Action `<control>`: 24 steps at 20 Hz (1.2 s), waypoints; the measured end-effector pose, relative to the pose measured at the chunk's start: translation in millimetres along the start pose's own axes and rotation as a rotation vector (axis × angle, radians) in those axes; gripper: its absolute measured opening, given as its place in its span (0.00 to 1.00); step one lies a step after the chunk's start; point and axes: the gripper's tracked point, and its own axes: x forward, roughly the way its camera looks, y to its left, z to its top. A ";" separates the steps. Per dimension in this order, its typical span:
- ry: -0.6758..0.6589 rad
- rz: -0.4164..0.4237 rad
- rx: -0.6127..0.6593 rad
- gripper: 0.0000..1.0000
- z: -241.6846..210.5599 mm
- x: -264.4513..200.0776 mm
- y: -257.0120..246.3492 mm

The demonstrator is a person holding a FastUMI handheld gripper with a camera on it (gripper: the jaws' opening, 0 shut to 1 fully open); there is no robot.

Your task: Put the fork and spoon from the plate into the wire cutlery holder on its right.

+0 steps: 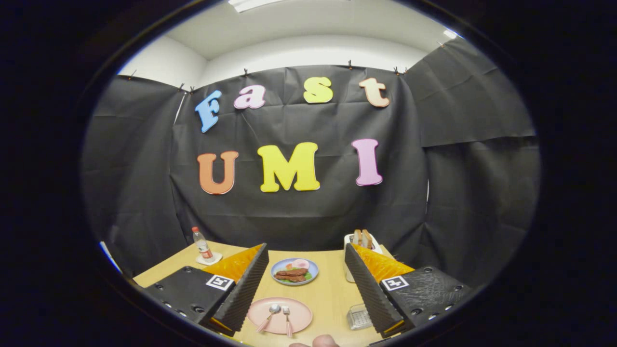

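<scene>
A pink plate point(299, 308) lies on the wooden table, between my fingers and well below them. On it rest a spoon point(271, 314) on the left and a fork point(288, 320) on the right, both with pink handles pointing toward me. The wire cutlery holder point(357, 316) stands to the plate's right, partly hidden behind my right finger point(371, 294). My gripper point(304, 284) is open, its fingers wide apart and high above the table, with nothing between them.
Beyond the pink plate sits a blue plate of food point(294, 271). A white toaster with bread slices point(360, 241) stands at the back right, a water bottle point(202, 245) on a coaster at the back left. A fingertip point(324, 341) shows at the table's near edge.
</scene>
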 end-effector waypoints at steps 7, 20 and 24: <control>0.029 0.027 -0.008 0.95 -16.3 4.3 15.2; 0.378 0.127 -0.119 0.95 -199.3 0.4 41.5; 0.570 0.119 -0.161 0.95 -258.0 21.2 44.6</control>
